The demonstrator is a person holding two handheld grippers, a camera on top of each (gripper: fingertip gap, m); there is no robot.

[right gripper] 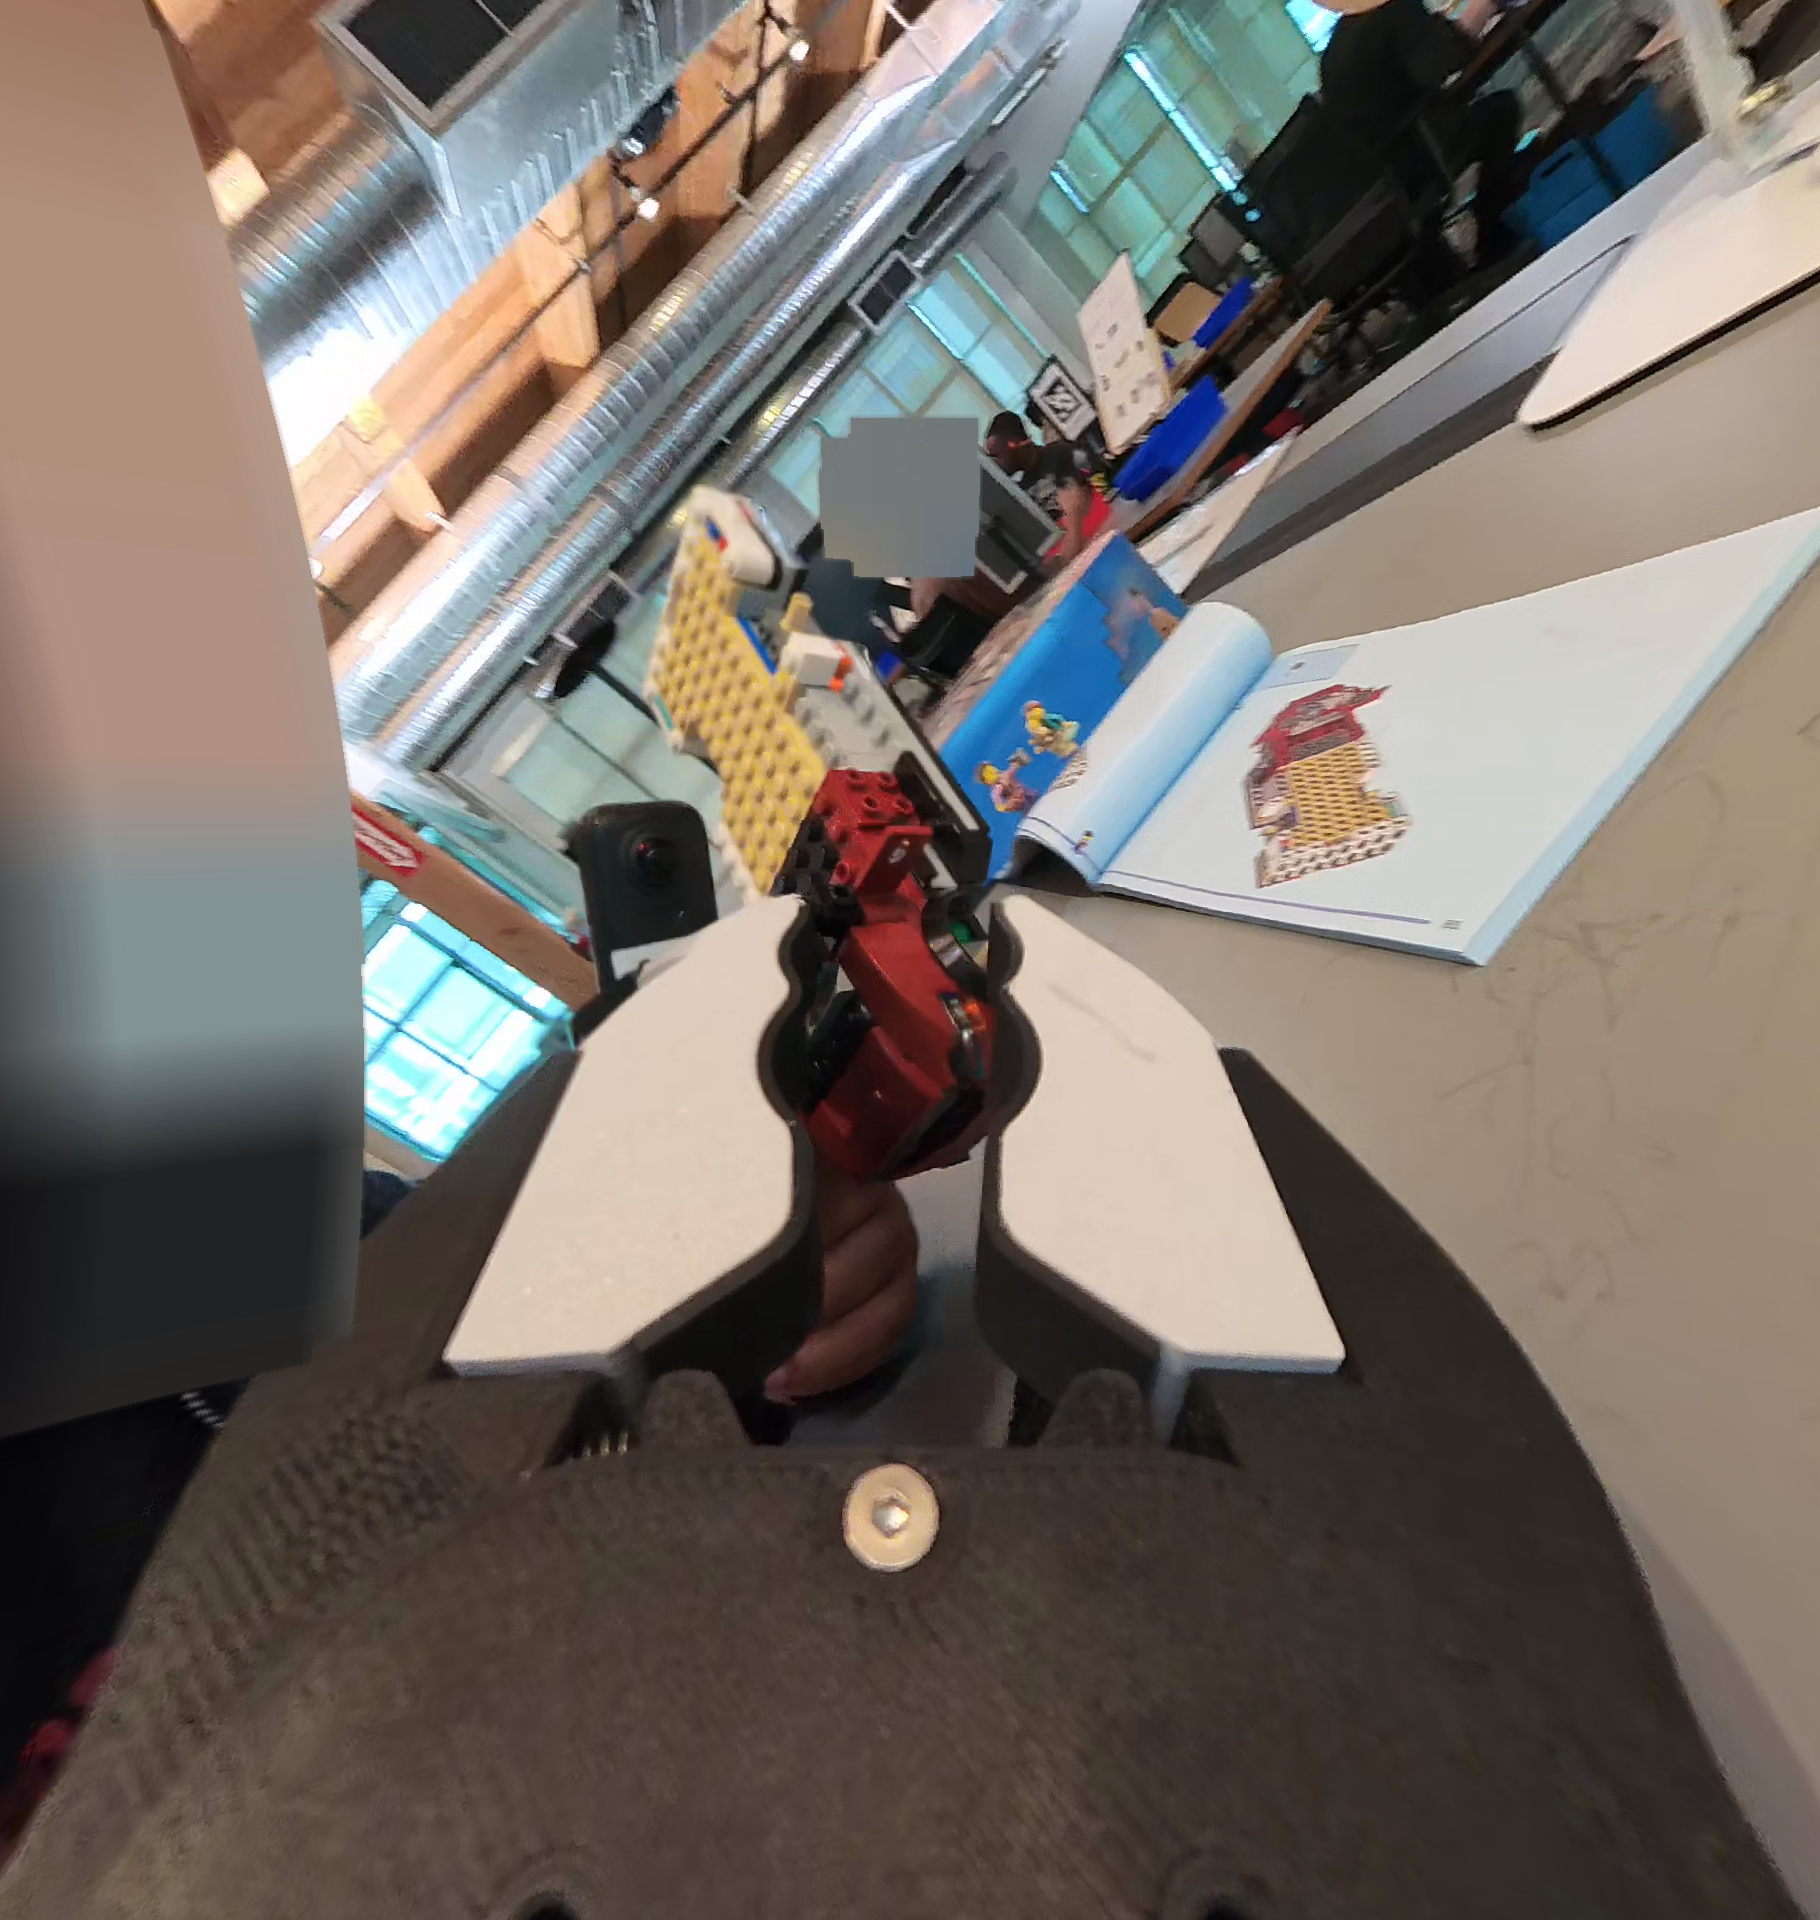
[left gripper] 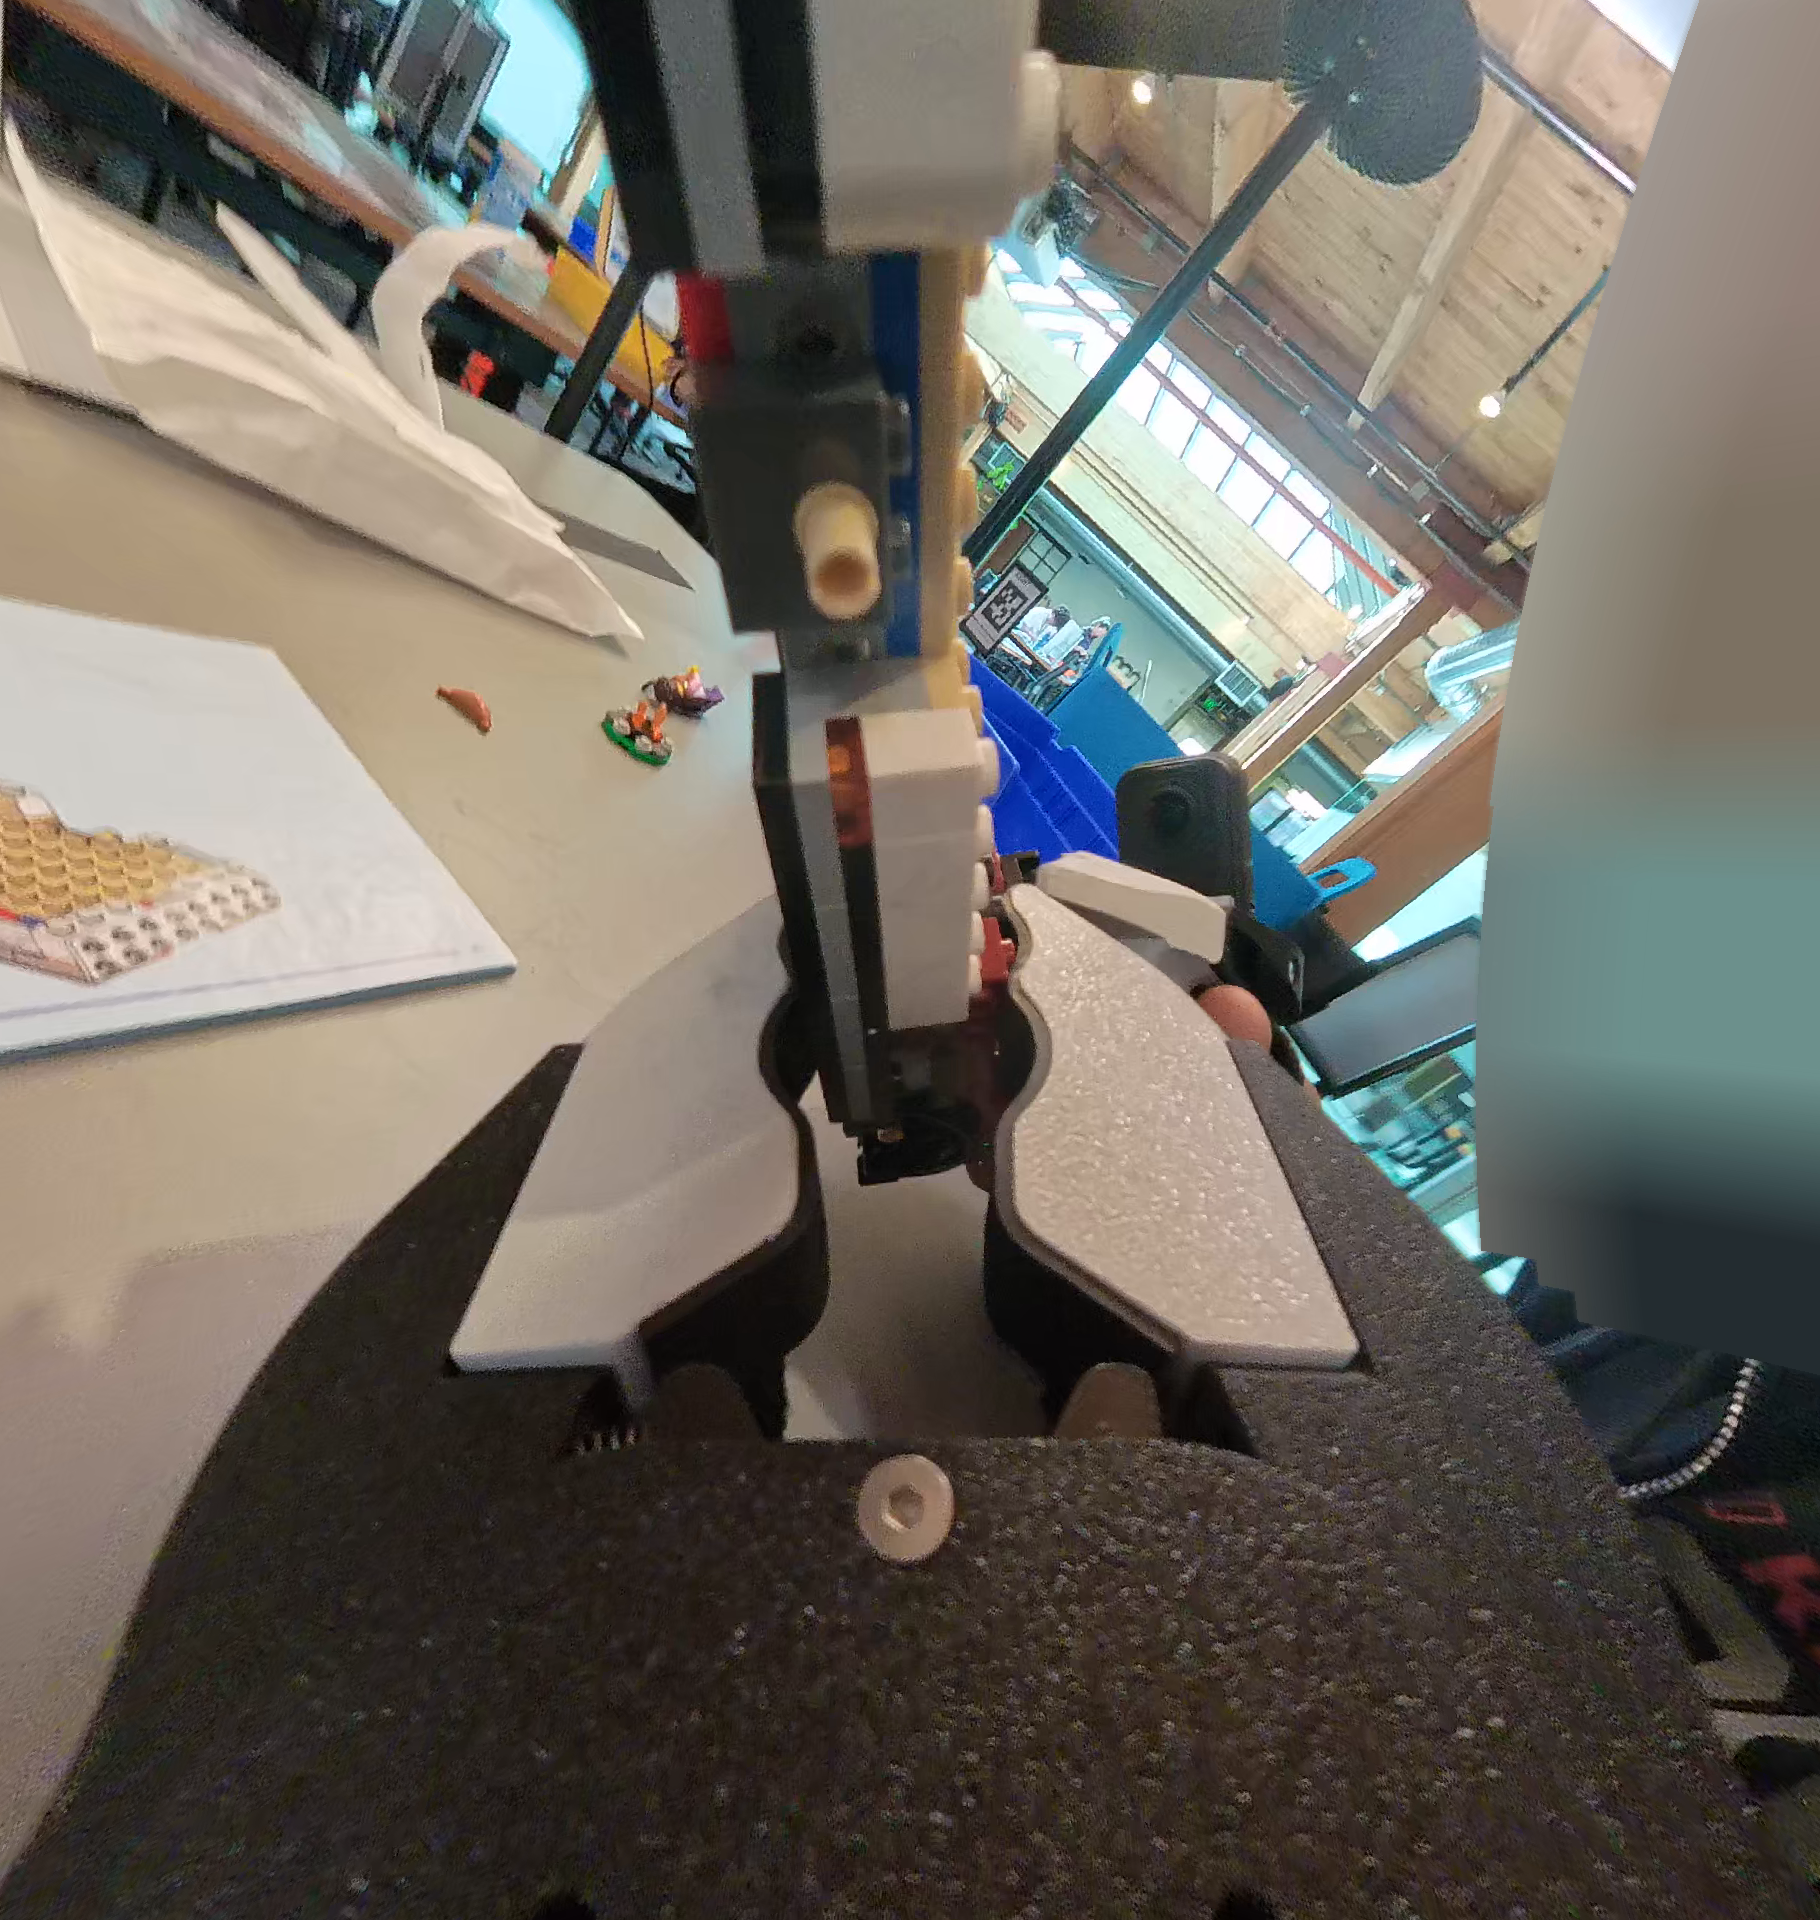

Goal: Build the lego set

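Left gripper (left gripper: 890, 997): clamped on the lower edge of a toy-brick build (left gripper: 885, 883), grey and white side plates wedged between both pads, build raised off the table and standing up past the top of the left wrist view. Far left on the grey table (left gripper: 573, 862): open instruction booklet (left gripper: 210, 831), corner close to the gripper's left finger (left gripper: 667, 1122), bare tabletop between. Beyond it, crumpled white paper (left gripper: 293, 416) along the far edge. Small brown piece (left gripper: 466, 708) and a small green-based cluster of pieces (left gripper: 638, 727) lying loose, apart from the booklet and just left of the build. Right of the build: blue bins (left gripper: 1051, 769), then open workshop.

Right gripper (right gripper: 890, 997): clenched on the dark red section of the same build (right gripper: 885, 997), pads pressing both flanks; tan studded plate (right gripper: 729, 707) rising beyond. Black camera (right gripper: 646, 873) of the other gripper just left. Right side: the booklet, spine near the fingertip, bare table past it.
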